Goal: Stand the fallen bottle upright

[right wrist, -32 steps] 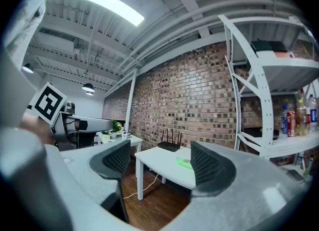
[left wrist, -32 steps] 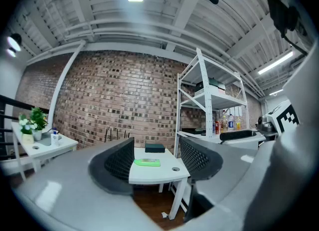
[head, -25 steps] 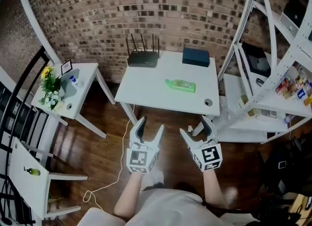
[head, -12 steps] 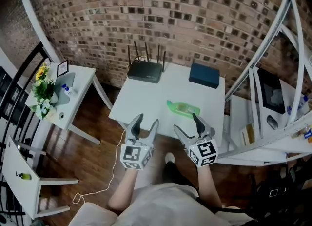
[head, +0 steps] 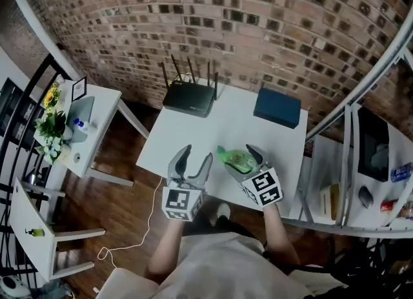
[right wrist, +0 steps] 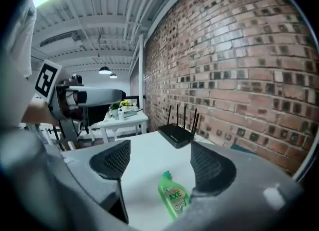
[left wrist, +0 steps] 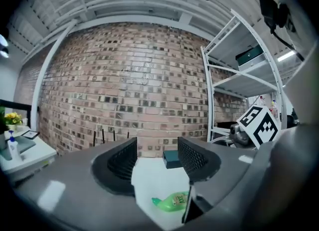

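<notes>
A green dish-soap bottle (head: 236, 159) lies on its side on the white table (head: 193, 130), near the front edge, cap pointing left. My right gripper (head: 242, 161) hangs over it, tilted down, jaws open on either side of it and not touching. In the right gripper view the bottle (right wrist: 173, 196) lies just ahead of and below the open gripper (right wrist: 159, 156). My left gripper (head: 195, 158) is open and empty at the table's front edge, left of the bottle. In the left gripper view the bottle (left wrist: 172, 201) shows low right of the gripper (left wrist: 157, 150).
A black router (head: 189, 97) with antennas and a dark blue box (head: 277, 108) sit at the table's back by the brick wall. A metal shelf rack (head: 348, 155) stands to the right. A side table with flowers (head: 51, 123) is at the left, and a cable (head: 139, 239) lies on the floor.
Both grippers have moved forward from over the floor to the table's front edge. The right gripper tipped down and now straddles the bottle. The jaws stayed open.
</notes>
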Motion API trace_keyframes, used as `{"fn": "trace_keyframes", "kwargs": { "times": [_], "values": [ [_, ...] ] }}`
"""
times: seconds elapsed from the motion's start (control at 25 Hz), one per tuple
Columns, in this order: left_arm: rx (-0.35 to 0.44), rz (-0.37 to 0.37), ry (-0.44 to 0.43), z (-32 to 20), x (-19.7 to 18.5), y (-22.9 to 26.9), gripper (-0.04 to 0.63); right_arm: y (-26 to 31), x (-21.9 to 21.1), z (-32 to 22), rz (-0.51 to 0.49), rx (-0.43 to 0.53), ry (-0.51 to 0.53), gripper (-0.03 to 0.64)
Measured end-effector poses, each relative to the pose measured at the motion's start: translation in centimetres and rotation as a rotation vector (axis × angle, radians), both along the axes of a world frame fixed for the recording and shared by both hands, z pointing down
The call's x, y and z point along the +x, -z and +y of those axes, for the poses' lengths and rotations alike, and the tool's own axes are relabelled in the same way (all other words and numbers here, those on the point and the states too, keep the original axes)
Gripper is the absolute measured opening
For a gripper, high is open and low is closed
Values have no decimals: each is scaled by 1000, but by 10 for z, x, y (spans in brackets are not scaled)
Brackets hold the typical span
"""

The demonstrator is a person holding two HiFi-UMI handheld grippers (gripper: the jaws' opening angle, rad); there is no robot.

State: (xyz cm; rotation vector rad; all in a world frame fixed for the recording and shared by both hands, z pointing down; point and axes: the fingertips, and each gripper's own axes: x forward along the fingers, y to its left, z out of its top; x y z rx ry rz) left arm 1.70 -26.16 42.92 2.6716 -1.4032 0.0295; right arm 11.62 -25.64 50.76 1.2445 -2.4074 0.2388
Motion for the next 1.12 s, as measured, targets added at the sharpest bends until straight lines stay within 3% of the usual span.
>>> {"fn": "trace_keyframes", "kwargs": {
  "times": [0.24,0.44,0.84,1.12],
  "values": [
    [-103,1,16,-33,-7,-40,261,-93,-21,-18,235,-228,199,365],
    [-151,20,19,-57,-17,-55,261,-151,-42,-37,322,-381,276,365],
    [-163,-143,-16,-65,-32,-116,239,-234,-47,-72,412,-617,134,365],
    [-232,-93,-41,-82,-42,-166,250,-244,-47,-89,458,-676,73,334]
  ]
}}
